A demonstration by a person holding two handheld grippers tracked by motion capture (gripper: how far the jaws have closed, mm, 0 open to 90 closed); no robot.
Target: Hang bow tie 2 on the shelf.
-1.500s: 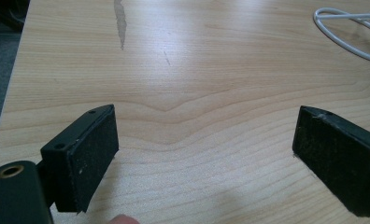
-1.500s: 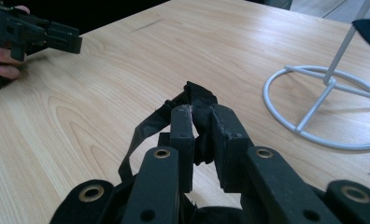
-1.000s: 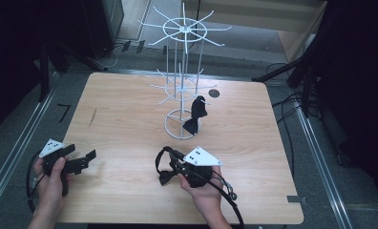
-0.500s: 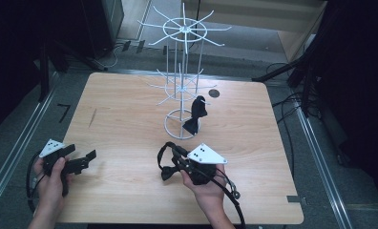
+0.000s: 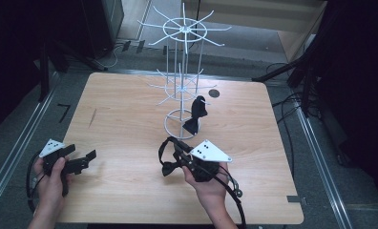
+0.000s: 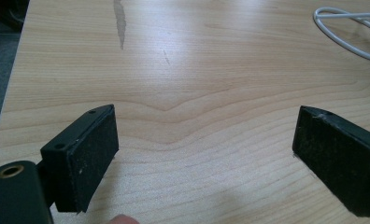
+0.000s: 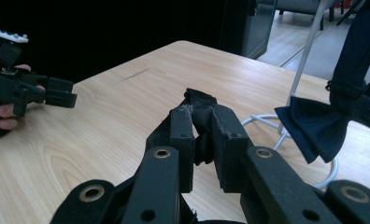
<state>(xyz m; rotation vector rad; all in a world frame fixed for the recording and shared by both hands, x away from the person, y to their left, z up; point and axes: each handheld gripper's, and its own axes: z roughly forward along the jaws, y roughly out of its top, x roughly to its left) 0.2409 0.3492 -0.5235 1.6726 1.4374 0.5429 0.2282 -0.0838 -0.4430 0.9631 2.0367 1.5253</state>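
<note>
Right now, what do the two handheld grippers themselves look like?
Both are matte black. The left gripper and right gripper each carry a pale grey three-cornered plate with small dark dots on top, and a black cable trails from each. Their jaws are flat rectangular blocks with rough black pads and brass-ringed screw holes. Forearms are bare, no sleeves.

Most of the black bow tie (image 7: 199, 135) in the right claw (image 7: 202, 114) is buried between the pads, so just a crumpled edge pokes out at the tips. From above, the person's hand (image 5: 208, 183) covers the claw's body. The second bow tie (image 7: 316, 126), hanging on the white wire rack (image 5: 182, 71), is cut off by the right edge of the right gripper view. In the left gripper view the rack's base ring (image 6: 349, 28) runs off the corner. The rooms beyond the desk (image 5: 130, 119) are too dark to read.
</note>
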